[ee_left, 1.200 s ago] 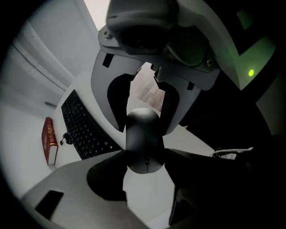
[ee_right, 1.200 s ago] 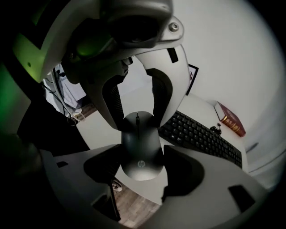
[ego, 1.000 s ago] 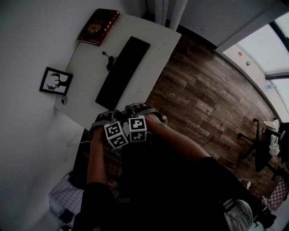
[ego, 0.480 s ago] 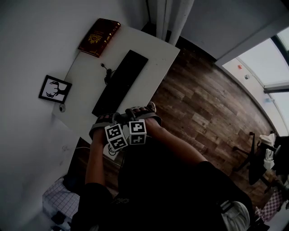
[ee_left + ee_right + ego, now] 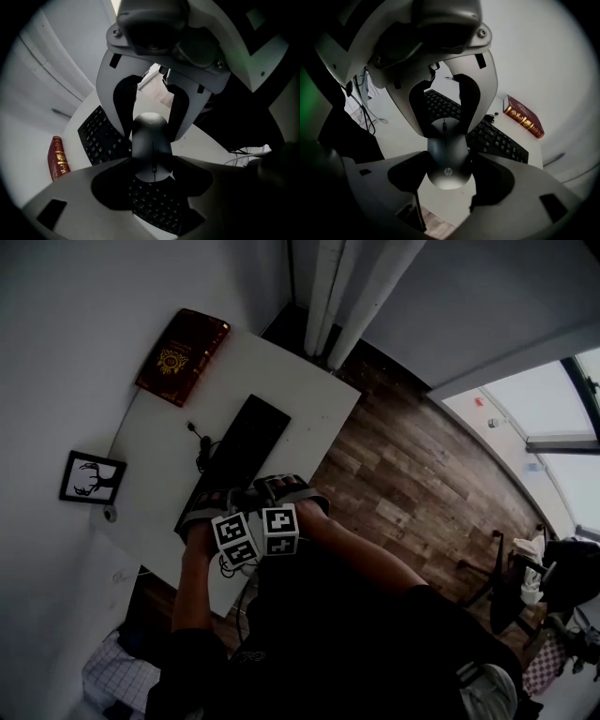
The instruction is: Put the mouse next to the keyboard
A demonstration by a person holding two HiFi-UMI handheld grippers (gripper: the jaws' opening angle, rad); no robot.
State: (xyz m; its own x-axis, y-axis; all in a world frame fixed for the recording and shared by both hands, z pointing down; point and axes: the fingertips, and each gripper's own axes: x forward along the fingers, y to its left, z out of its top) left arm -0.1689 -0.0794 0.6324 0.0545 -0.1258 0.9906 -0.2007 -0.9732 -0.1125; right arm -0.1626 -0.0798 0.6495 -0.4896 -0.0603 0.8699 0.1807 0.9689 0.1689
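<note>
Mouse pinched from both ends, up over the near end of the keyboard

Left gripper and right gripper face each other, each with its jaws closed on the mouse's sides. Left gripper view has keys right under the mouse. Right gripper view catches the desk edge and wood floor at its bottom. Head view shows no mouse at all, just hands and marker cubes. It does show a bare white strip right of the keyboard out to the desk edge, more bare desk left of it, and the book at the far corner, upper left.
</note>
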